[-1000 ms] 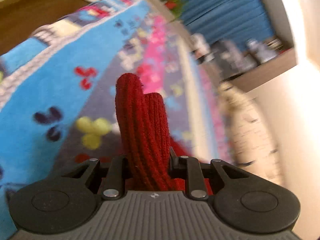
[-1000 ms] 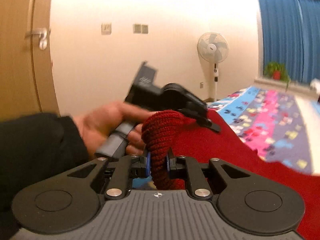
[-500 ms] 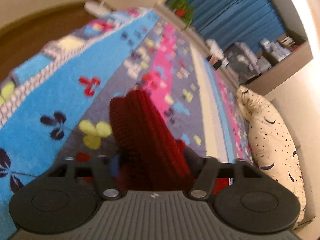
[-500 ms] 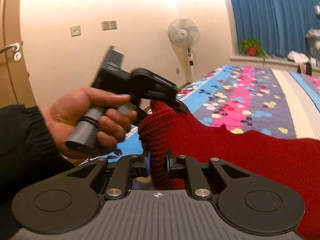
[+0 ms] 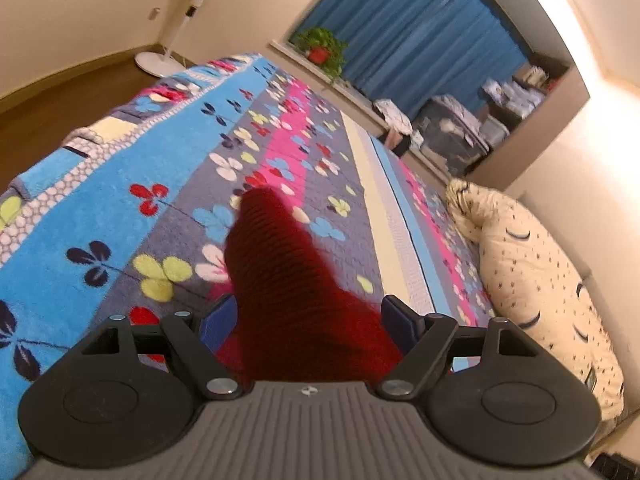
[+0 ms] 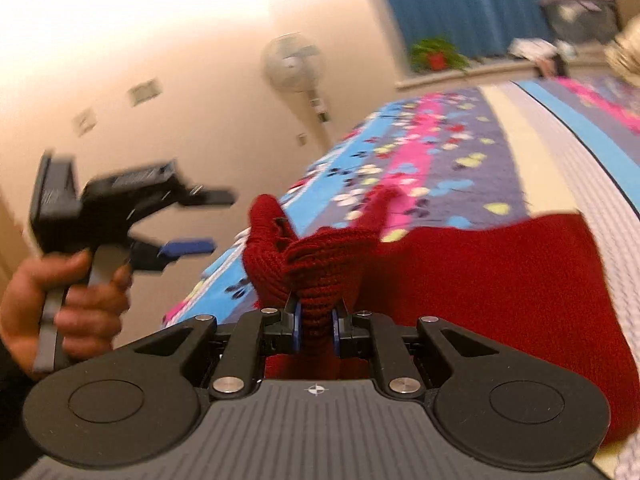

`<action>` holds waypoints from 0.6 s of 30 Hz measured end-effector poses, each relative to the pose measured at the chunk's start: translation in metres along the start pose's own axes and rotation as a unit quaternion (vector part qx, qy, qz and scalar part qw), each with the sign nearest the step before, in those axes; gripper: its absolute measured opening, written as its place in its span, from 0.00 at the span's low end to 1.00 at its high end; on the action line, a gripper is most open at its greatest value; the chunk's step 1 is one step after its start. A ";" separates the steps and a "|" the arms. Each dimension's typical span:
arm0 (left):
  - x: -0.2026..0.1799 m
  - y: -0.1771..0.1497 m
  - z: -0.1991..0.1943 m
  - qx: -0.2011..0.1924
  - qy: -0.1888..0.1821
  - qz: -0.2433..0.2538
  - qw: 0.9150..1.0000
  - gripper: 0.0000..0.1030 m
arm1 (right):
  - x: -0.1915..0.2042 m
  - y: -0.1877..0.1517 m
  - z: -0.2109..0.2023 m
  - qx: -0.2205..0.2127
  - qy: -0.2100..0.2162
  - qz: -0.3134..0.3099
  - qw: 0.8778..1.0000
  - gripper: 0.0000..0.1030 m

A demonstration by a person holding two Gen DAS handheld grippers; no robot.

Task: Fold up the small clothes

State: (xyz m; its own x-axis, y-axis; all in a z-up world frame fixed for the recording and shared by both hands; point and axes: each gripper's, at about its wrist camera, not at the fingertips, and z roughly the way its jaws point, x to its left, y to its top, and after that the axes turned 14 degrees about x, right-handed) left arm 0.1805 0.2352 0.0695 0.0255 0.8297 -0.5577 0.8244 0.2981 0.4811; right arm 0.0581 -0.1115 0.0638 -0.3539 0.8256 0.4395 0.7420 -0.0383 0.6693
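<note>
A dark red knitted garment (image 6: 500,280) lies spread on the flowered bedspread (image 6: 440,152). My right gripper (image 6: 316,320) is shut on a bunched fold of it, lifted off the bed. In the right wrist view a hand (image 6: 80,304) holds my left gripper (image 6: 222,220) up at the left, clear of the knit, with nothing between its fingers. Its jaws are opening and stand wide. In the left wrist view the red knit (image 5: 280,272) shows between the wide fingers of the left gripper (image 5: 308,312), and the pads do not press on it.
The bedspread (image 5: 120,168) runs far ahead. A cream star-print pillow (image 5: 540,272) lies along the right wall. A standing fan (image 5: 160,56) is on the wood floor past the bed's end. A potted plant (image 5: 322,46) sits on the sill under blue curtains, beside cluttered shelves.
My left gripper has opened and let go of the red knit, then drawn up and away from it. The right gripper has rolled and swung across the bed, still holding its fold.
</note>
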 end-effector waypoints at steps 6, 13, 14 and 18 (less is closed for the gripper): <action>-0.028 -0.012 0.025 0.042 0.005 0.068 0.997 0.80 | -0.074 -0.010 -0.042 -0.021 -0.051 0.142 0.988 0.13; -0.065 -0.038 0.061 0.107 -0.007 0.150 0.983 0.79 | -0.143 -0.063 -0.043 0.068 -0.053 0.323 0.943 0.18; -0.074 -0.044 0.066 0.114 -0.004 0.171 0.979 0.78 | -0.146 -0.064 -0.043 0.067 -0.031 0.329 0.941 0.19; -0.098 -0.071 0.087 0.140 0.006 0.252 0.958 0.65 | -0.140 -0.054 -0.052 0.051 -0.032 0.293 0.954 0.32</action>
State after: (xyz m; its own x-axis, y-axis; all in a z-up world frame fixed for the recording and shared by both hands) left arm 0.1687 0.0916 0.0307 0.4542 0.8408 -0.2945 0.8288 -0.2776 0.4858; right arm 0.0383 -0.2546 -0.0030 0.1717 0.7122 0.6806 0.8543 -0.4517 0.2571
